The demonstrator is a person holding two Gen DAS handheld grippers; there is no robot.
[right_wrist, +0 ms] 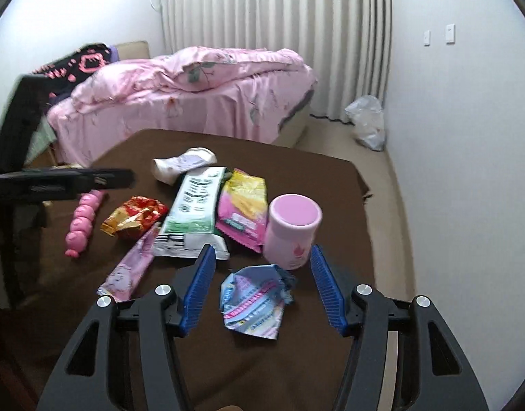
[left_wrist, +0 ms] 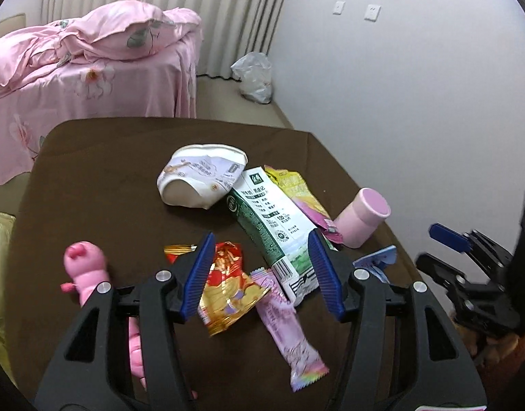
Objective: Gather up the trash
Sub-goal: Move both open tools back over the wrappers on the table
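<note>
A: What is the state of the left tool (left_wrist: 260,275)?

B: Its blue-padded fingers (left_wrist: 198,274) stand wide apart and hold nothing. It hangs above the brown desk (left_wrist: 91,178). Between the fingers lie a red and gold wrapper (left_wrist: 228,289), a pink wrapper (left_wrist: 290,335) and the near end of a green and white carton (left_wrist: 266,219). No finger touches any of them.

A: What lies beyond that tool?

B: A crushed white paper cup (left_wrist: 201,176) lies ahead, just past the carton's far end. A yellow and pink packet (left_wrist: 302,195) lies ahead and to the right, beside the carton. A pink jar (left_wrist: 363,217) lies tipped on its side further right. A pink toy (left_wrist: 86,267) rests to the left of the left finger.

A: And the right tool (right_wrist: 262,281)?

B: It is also spread wide and empty. A crumpled blue wrapper (right_wrist: 254,299) lies on the desk between its fingers, clear of both pads. The pink jar (right_wrist: 291,227) sits just ahead of the right finger. The carton (right_wrist: 194,214) lies ahead of the left finger, with the yellow and pink packet (right_wrist: 243,209) between carton and jar.

A: Are the two tools close together?

B: The right tool (left_wrist: 444,243) shows at the right edge of the left wrist view, apart from the left tool. In the right wrist view, the left tool's black body appears far left, blurred.

A: Anything behind the desk?

B: A bed (right_wrist: 207,92) with pink covers, and a plastic bag (right_wrist: 367,121) on the floor by the curtain.
</note>
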